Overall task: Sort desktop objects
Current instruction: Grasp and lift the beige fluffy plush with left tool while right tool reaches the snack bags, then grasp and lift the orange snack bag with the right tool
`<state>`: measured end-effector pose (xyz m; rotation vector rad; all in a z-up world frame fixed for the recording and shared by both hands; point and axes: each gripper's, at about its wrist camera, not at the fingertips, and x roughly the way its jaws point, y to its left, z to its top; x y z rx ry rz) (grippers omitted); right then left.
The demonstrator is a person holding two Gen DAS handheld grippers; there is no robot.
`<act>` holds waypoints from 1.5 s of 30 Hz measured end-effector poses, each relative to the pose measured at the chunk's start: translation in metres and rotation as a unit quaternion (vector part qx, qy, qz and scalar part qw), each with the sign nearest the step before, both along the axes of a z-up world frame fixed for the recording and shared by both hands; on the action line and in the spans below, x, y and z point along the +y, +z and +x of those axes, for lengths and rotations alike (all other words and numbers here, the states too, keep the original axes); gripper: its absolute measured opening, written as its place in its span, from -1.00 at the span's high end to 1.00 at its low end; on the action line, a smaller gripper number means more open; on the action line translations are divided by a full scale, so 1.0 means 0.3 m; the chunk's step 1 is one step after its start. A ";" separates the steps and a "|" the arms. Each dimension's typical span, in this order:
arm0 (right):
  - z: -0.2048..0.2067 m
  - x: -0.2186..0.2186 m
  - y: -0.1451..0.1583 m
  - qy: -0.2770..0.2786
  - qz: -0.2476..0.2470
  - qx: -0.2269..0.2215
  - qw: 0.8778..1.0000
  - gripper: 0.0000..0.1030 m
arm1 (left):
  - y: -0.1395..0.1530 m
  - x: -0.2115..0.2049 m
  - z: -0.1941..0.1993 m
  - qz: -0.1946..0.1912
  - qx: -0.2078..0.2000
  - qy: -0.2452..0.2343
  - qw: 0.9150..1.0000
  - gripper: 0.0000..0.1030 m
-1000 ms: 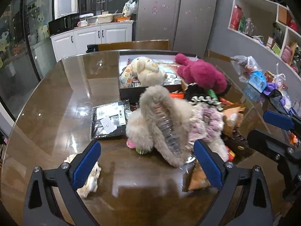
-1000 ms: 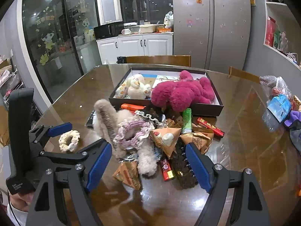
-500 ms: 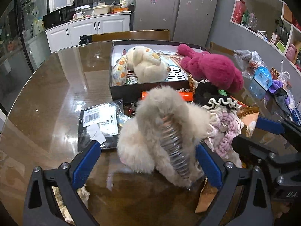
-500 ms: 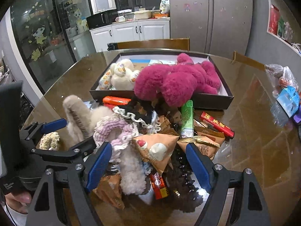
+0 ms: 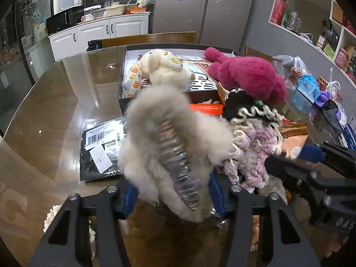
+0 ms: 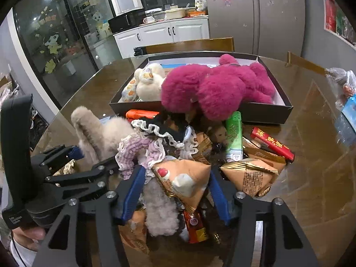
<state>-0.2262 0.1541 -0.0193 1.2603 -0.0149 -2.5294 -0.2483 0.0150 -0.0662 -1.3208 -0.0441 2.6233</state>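
Note:
My left gripper (image 5: pixel 172 197) is shut on a fluffy beige hair claw clip (image 5: pixel 169 142) at the near edge of a pile on the brown table. The clip also shows in the right wrist view (image 6: pixel 95 131). My right gripper (image 6: pixel 175 191) has closed around a triangular orange snack packet (image 6: pixel 182 178) in the pile, pads at both its sides. A black box (image 6: pixel 264 109) behind the pile holds a magenta plush (image 6: pixel 213 89) and a cream plush (image 6: pixel 146 82). Scrunchies (image 6: pixel 142 149) lie between the two grippers.
A black bag with a barcode label (image 5: pixel 100 149) lies left of the pile. A cream scrunchie (image 5: pixel 52 214) sits near the left gripper. Snack bars (image 6: pixel 271 144) and a green packet (image 6: pixel 233 133) lie at right. Plastic bags (image 5: pixel 304 89) crowd the table's right side.
Both grippers moved forward into the pile and closed. The left closed on the fluffy claw clip, the right around the triangular snack packet.

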 end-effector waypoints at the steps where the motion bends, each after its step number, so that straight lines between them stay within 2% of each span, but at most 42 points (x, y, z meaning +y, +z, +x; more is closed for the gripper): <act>1: 0.004 0.001 0.001 0.001 -0.003 0.001 1.000 0.06 | 0.001 -0.002 0.004 0.003 0.001 0.001 1.000 0.08; 3: 0.009 0.006 0.001 0.001 -0.007 0.000 1.000 0.13 | 0.005 -0.003 0.010 0.008 0.000 0.000 1.000 0.28; 5: 0.017 0.007 0.003 -0.001 -0.003 0.001 1.000 0.21 | 0.007 -0.005 0.016 0.008 0.000 0.000 1.000 0.30; 11: 0.047 0.006 0.017 -0.001 0.000 0.005 1.000 0.29 | 0.030 -0.015 0.045 0.010 0.009 0.001 1.000 0.31; 28: 0.140 0.015 0.107 -0.004 0.001 0.029 1.000 0.29 | 0.112 -0.043 0.139 0.007 0.029 0.012 0.999 0.31; 45: 0.224 0.045 0.213 -0.010 -0.007 0.057 0.998 0.29 | 0.216 -0.009 0.207 0.010 0.052 0.018 0.998 0.31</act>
